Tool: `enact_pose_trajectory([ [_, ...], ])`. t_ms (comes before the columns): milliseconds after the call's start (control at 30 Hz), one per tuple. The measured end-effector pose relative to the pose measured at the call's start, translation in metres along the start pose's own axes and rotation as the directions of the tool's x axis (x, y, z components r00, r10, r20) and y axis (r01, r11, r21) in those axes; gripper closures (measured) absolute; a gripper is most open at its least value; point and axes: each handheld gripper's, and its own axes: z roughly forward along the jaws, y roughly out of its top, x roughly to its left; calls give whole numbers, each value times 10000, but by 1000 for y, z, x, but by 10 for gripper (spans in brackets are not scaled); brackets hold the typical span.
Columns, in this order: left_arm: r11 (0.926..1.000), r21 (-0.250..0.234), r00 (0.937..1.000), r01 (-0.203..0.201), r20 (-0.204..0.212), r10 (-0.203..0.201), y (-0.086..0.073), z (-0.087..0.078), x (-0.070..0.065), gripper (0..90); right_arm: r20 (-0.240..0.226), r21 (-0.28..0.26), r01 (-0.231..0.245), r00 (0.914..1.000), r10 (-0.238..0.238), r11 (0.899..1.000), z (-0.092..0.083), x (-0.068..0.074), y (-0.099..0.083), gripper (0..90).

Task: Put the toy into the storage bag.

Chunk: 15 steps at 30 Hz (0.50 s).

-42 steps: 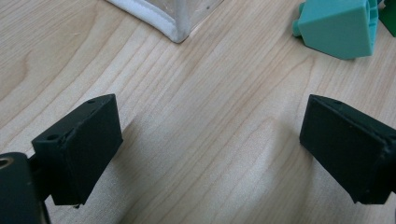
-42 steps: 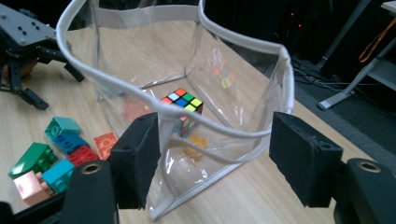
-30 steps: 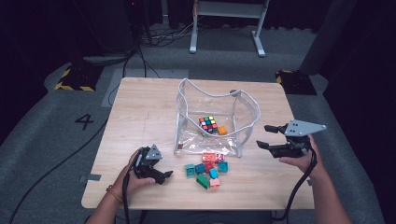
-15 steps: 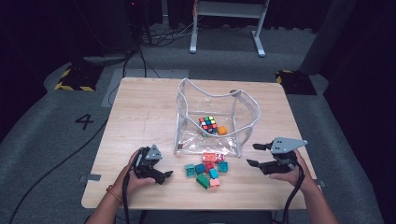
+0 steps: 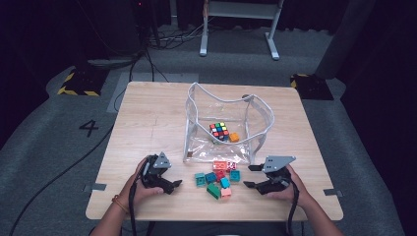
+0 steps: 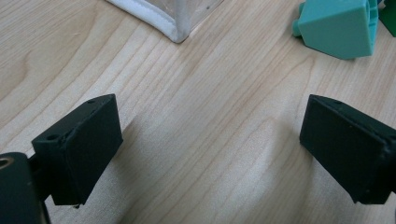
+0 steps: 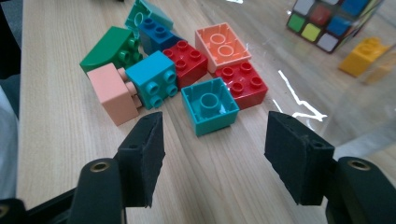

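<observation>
Presently, a counter scene seen from above and along both tongs.
Work in hand: moving toy bricks into a clear bag, as I judge it.
Done: a puzzle cube (image 5: 219, 131) and a yellow brick (image 5: 234, 137) already lie inside the clear bag (image 5: 260, 118), which stands open at the counter's (image 5: 147, 113) centre.
Left: a loose pile of bricks (image 5: 219, 178) at the bag's six o'clock; none is picked up yet.
Right tongs (image 5: 250, 176): at the pile's three o'clock, jaws apart and just now narrowing, nothing between them; a teal brick (image 7: 210, 105) lies just ahead.
Left tongs (image 5: 175, 185): at the pile's nine o'clock, jaws spread, empty, over bare wood.
Writing: a figure "4" (image 5: 89, 128) on the floor at the counter's nine o'clock; no brand readable.
</observation>
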Motion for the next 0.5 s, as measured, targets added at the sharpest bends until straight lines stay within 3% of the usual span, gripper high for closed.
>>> enact_pose_trajectory([
  [267,10000,9,10000,-3,-9,3,0,0,0,58,-303,-92,-258,9992,255,9996,28,-1,0,376],
  [500,10000,-3,10000,3,0,-3,0,0,0,58,-142,110,-310,9994,312,9995,44,-2,0,405],
])
